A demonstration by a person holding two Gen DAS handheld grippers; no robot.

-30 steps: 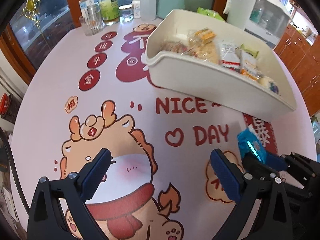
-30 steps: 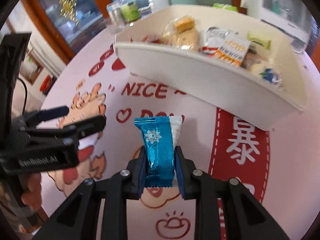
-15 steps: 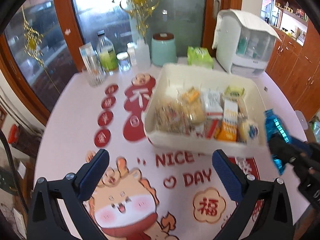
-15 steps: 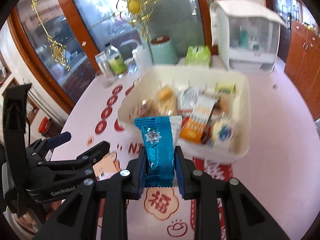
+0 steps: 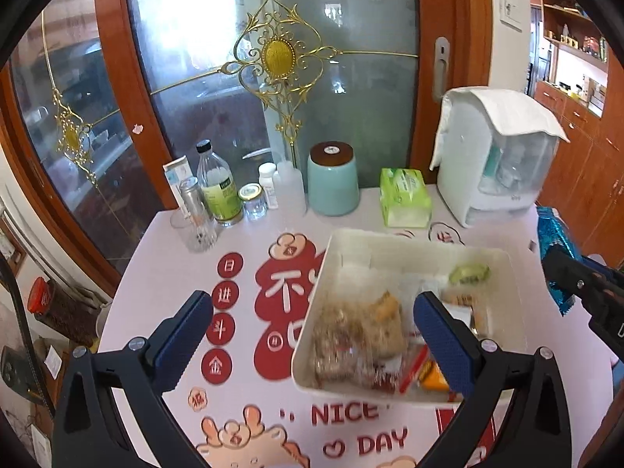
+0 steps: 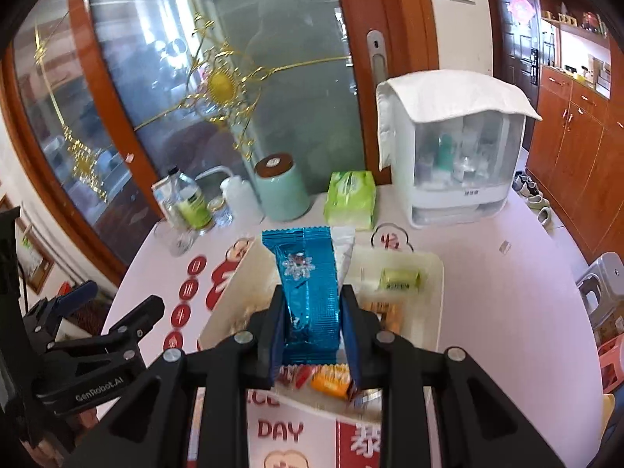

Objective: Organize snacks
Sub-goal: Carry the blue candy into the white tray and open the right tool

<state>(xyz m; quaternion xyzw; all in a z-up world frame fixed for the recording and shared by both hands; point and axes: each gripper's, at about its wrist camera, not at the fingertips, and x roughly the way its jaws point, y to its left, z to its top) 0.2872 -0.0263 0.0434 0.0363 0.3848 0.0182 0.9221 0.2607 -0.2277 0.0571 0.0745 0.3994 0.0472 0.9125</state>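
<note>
- Far left of the bench (image 5: 163, 257), by the glass door: a clear tumbler (image 5: 195, 230), a green-labelled bottle (image 5: 218, 187), a small jar (image 5: 251, 202) and white bottles in a tight cluster.
- Left gripper (image 5: 312, 331) hangs above the printed bench cover, jaws wide with nothing between them; its right finger sits in front of the tray's contents in the left wrist view.
- Next along the back edge, a mint canister with a brown lid (image 6: 279, 187), then a green tissue pack (image 6: 349, 199) just beside it.
- Centre: the cream tray (image 5: 335, 249) on the bench, loaded with wrapped snacks: clear packs of brownish biscuits at its left, red and orange wrappers at the near edge, a small green packet (image 6: 399, 279) toward the far right corner.
- Right gripper (image 6: 312, 331) is up over the tray, jaws narrow and clamped on the blue foil snack packet (image 6: 308, 284), which stands upright between them with a white packet edge showing behind it.
- In the left wrist view that same blue packet peeks in at the right edge, held clear of the tray.
- Far right at the back: a white storage box with a cloth draped over it (image 6: 456, 148).
</note>
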